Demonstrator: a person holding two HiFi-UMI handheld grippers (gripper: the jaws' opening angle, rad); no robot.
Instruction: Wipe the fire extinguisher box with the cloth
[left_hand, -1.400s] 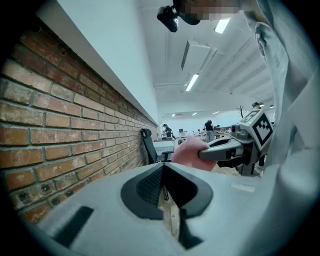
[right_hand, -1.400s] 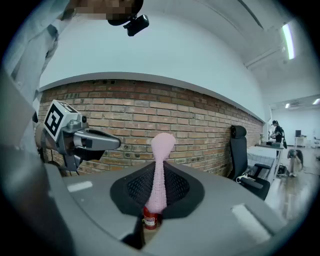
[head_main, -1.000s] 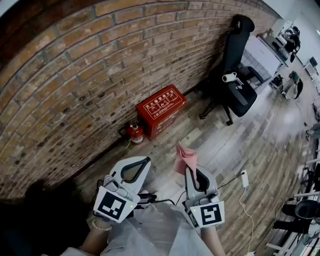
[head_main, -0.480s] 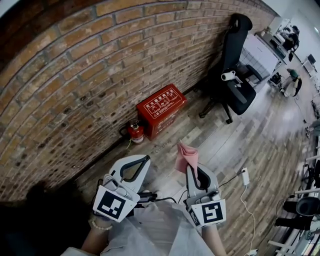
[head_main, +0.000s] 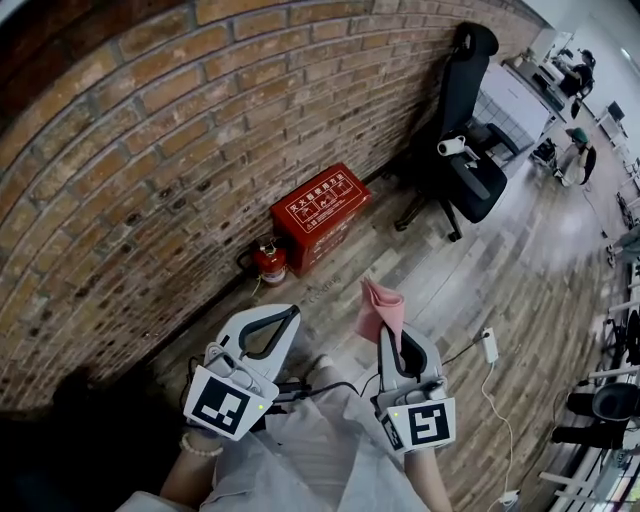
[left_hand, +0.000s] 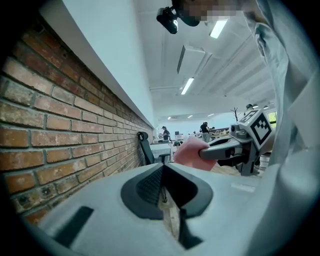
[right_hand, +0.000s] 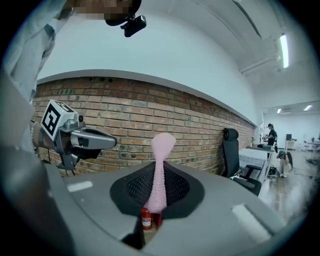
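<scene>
Pink knitted cloth (head_main: 380, 308) is sitting pinched in the right tool (head_main: 388, 338), well short of the red metal fire extinguisher box (head_main: 320, 215); left tool (head_main: 288, 316) is hanging closed, empty. Wiping isn't starting yet.

The fire extinguisher box (head_main: 320, 214) stood on the floor (head_main: 520, 250) against the brick wall (head_main: 150, 160), at 12 o'clock from the two grippers. A fire extinguisher (head_main: 271, 263) stood just beside the box, at its 8 o'clock. An office chair (head_main: 466, 120) stood at the box's 2 o'clock, well apart from it. The left gripper (head_main: 288, 316) was at the box's 7 o'clock and the right gripper (head_main: 391, 345) at its 5 o'clock, with the cloth (head_main: 380, 308) between the right gripper's jaws. A socket block (head_main: 489, 345) lay on the floor at the right gripper's 3 o'clock.
</scene>
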